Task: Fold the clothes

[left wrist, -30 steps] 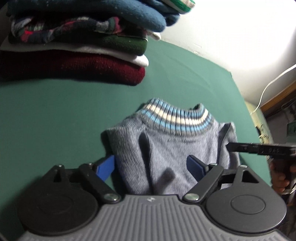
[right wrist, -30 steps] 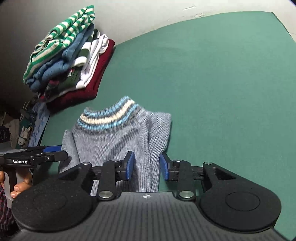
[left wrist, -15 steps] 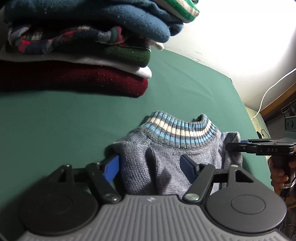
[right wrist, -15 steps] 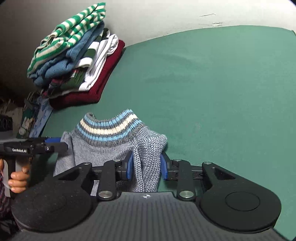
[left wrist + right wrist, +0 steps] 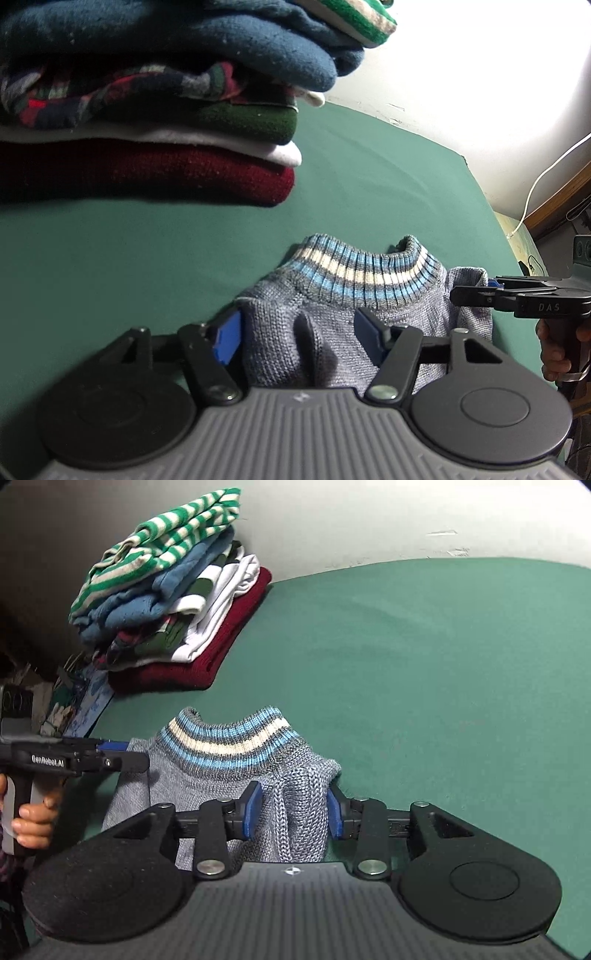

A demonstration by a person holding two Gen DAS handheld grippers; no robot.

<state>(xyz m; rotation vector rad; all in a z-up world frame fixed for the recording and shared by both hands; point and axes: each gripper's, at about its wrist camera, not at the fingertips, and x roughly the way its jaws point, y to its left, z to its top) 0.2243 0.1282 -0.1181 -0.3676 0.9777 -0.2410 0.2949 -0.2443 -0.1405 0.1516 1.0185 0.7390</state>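
Observation:
A grey knit sweater (image 5: 332,310) with a blue and cream striped collar lies bunched on the green table (image 5: 110,258). My left gripper (image 5: 299,336) straddles its left part. Its jaws are closing, the pads pressing a raised ridge of knit between them. My right gripper (image 5: 293,808) stands over the sweater's (image 5: 221,782) right edge. Its jaws are opening, and a fold of knit stands between the blue pads (image 5: 253,808) with a small gap on the left. Each gripper shows in the other's view, the right gripper (image 5: 476,291) and the left gripper (image 5: 125,757), both at the sweater's sides.
A stack of folded clothes (image 5: 177,602), dark red at the bottom and green-striped on top, sits at the back left by the wall; it is close ahead as the stack (image 5: 147,173). A person's hand (image 5: 33,819) holds each handle. A white cable (image 5: 535,184) hangs beyond the table's right edge.
The left jaws have narrowed around the sweater. The right jaws pinched a fold, then widened. The sweater has bunched narrower and sits closer to the stack.

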